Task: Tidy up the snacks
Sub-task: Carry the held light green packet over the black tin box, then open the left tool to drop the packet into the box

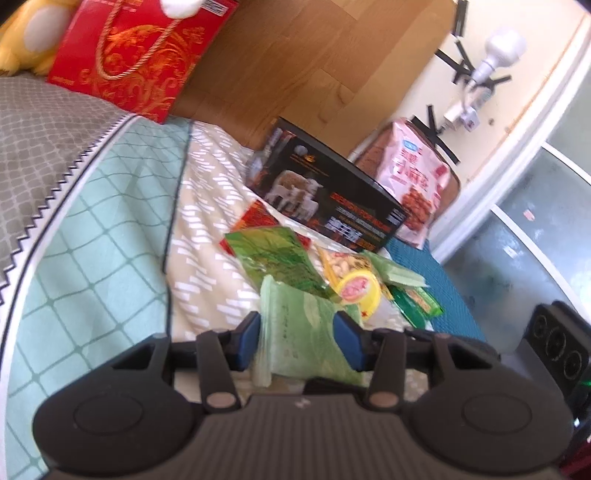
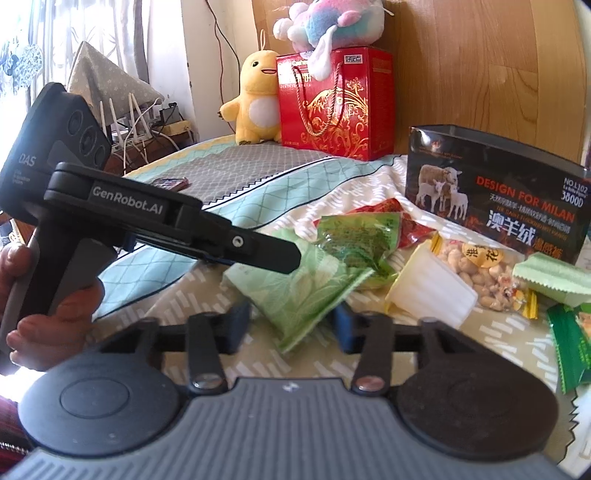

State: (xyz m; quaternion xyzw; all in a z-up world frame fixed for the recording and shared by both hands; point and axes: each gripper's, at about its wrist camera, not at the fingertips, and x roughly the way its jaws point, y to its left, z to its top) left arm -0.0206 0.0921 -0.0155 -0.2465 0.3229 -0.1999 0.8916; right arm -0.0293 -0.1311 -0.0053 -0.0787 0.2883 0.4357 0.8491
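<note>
On the bed [image 2: 184, 295], a small heap of snacks lies in front of one black box [image 2: 495, 199] printed with three sheep. The left hand-held gripper [image 1: 299, 338] is clamped on one pale green packet [image 1: 303, 332], its two blue pads pressing the packet's sides; in the right wrist view the same packet [image 2: 306, 291] hangs from that gripper's black fingers at about 9 o'clock of the heap. The right hand-held gripper [image 2: 291, 325] has the packet's lower corner between its pads; the right pad sits against the packet's edge, the left pad stands apart, so it does not grip. A bare hand [image 2: 55, 302] holds the left tool's handle. Behind the packet lie one darker green packet [image 2: 358, 236], one red packet [image 2: 410, 225], one clear bag of peanuts [image 2: 476, 273] and one yellow-lidded cup [image 2: 432, 291] on its side. At 3 o'clock are more green wrappers [image 2: 569, 339], their count unclear. At 12 o'clock stand one red gift box [image 2: 332, 107], one yellow plush toy [image 2: 255, 99] and one pastel plush toy [image 2: 332, 22] on top of the box. One pink bag [image 1: 417, 181] leans behind the black box.
</note>
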